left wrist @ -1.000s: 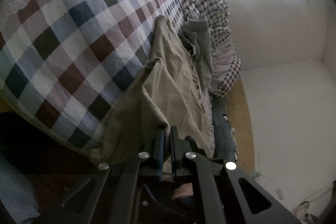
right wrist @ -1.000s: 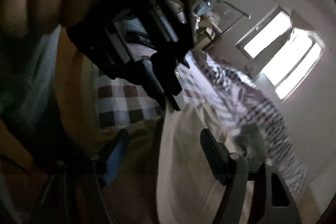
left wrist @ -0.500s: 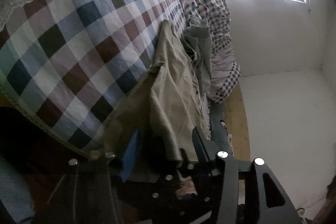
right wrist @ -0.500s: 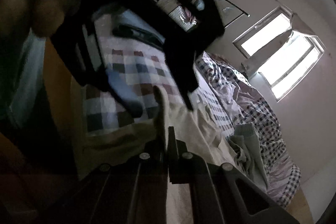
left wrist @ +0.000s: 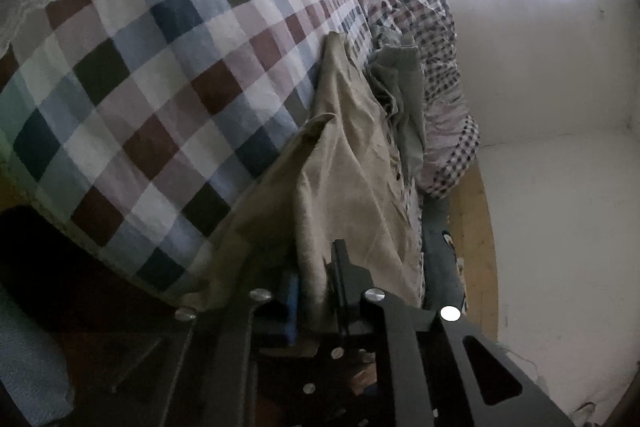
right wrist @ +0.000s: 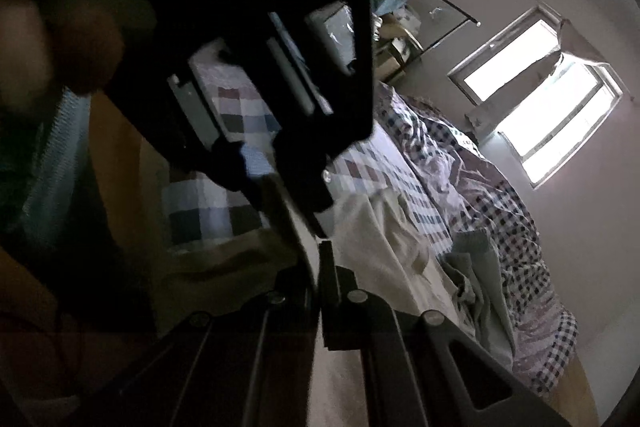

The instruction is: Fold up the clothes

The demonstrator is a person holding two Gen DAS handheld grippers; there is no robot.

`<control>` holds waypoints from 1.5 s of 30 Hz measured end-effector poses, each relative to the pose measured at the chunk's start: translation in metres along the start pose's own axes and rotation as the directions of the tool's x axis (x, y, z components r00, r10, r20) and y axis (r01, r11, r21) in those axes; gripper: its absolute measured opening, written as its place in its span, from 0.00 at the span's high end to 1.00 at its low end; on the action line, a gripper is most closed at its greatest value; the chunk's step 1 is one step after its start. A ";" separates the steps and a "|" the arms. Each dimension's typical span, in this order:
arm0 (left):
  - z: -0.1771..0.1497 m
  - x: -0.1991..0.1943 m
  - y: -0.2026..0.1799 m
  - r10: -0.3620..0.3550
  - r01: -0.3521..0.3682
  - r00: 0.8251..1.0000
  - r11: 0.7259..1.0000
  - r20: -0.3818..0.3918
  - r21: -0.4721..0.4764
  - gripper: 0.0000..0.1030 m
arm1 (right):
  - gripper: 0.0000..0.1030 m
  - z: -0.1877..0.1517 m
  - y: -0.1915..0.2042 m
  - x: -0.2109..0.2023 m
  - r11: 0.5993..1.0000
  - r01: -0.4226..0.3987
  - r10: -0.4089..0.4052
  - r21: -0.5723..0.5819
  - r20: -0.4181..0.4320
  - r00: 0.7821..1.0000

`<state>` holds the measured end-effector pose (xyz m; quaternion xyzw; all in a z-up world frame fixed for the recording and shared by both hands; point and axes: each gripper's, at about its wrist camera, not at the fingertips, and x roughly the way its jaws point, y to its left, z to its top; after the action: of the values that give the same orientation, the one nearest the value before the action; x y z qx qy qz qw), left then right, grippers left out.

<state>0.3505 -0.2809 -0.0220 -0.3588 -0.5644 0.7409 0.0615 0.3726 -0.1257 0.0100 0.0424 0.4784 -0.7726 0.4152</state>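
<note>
A beige garment [left wrist: 352, 163] lies rumpled along the edge of a bed with a checked sheet [left wrist: 160, 67], and its near end is lifted toward me. My left gripper [left wrist: 316, 279] is shut on a fold of that near end. In the right wrist view the same beige garment [right wrist: 384, 247] spreads away to the right, and my right gripper [right wrist: 316, 259] is shut on a thin edge of it. The left gripper's dark body [right wrist: 280, 47] looms just above the right one, held by a person's hand [right wrist: 60, 39].
A grey-green garment [left wrist: 404, 87] lies crumpled just beyond the beige one. A gingham duvet [left wrist: 420, 7] is bunched along the far side of the bed. A strip of wooden floor [left wrist: 476, 247] and a white wall are to the right. A cluttered rack [right wrist: 400, 7] stands by the window.
The left gripper was shut, opened half a second ago, and is shut again on the beige fold. The right gripper went from open to shut on the garment's edge and stays shut.
</note>
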 end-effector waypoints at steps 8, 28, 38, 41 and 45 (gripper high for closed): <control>0.000 -0.019 -0.026 -0.125 0.123 0.991 0.991 0.044 0.050 0.98 | 0.61 -0.021 -0.014 -0.005 0.993 0.120 -0.120 -0.007 -0.031 0.992; 0.021 -0.026 -0.058 -0.143 0.139 0.986 0.989 0.090 0.045 0.98 | 0.58 -0.205 -0.118 -0.078 0.940 0.340 -0.325 -0.026 -0.373 0.869; 0.025 -0.027 -0.047 -0.093 0.094 0.990 0.996 0.107 0.003 0.98 | 0.55 -0.301 -0.159 -0.139 0.894 0.443 -0.409 -0.073 -0.535 0.739; 0.025 -0.025 -0.048 -0.076 0.076 0.991 0.997 0.106 0.005 0.98 | 0.55 -0.321 -0.161 -0.146 0.894 0.434 -0.419 -0.111 -0.551 0.722; 0.027 -0.026 -0.046 -0.054 0.054 0.992 0.999 0.115 -0.003 0.98 | 0.55 -0.344 -0.158 -0.152 0.899 0.406 -0.421 -0.161 -0.566 0.708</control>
<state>0.3389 -0.2985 0.0327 -0.3004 -0.5787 0.7567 0.0478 0.2497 0.2631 0.0060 0.1661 0.5896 -0.7879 0.0632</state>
